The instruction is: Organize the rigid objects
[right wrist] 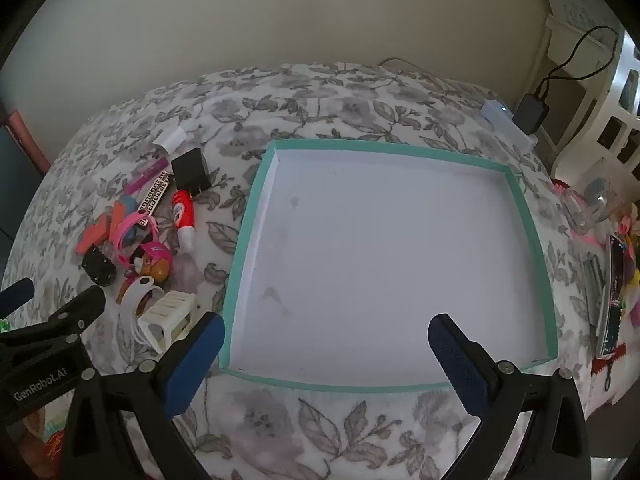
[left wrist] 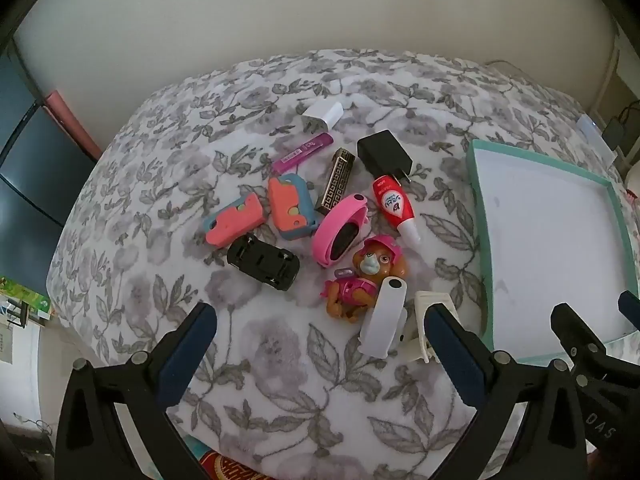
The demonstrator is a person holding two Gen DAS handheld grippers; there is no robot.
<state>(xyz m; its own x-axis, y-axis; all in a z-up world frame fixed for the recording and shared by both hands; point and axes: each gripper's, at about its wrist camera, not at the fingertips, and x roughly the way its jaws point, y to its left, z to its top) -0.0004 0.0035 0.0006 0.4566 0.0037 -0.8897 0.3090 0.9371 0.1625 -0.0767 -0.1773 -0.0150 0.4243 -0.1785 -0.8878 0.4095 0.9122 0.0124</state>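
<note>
Start of sorting: both grippers, left [left wrist: 320, 348] and right [right wrist: 326, 354], gape empty. Toys [left wrist: 320, 216] heaped on quilt, left of bare tray [right wrist: 532, 240]. Next, probably: left drops onto one piece.

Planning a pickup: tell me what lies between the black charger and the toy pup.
The red glue bottle lies between the black plug-in charger and pink-capped plastic pup figure, clearest in the left wrist view.

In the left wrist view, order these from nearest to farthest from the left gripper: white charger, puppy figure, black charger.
1. Puppy figure, just ahead of the left gripper.
2. Black charger, farther back, right of centre.
3. White charger, at the pile's far end.
</note>
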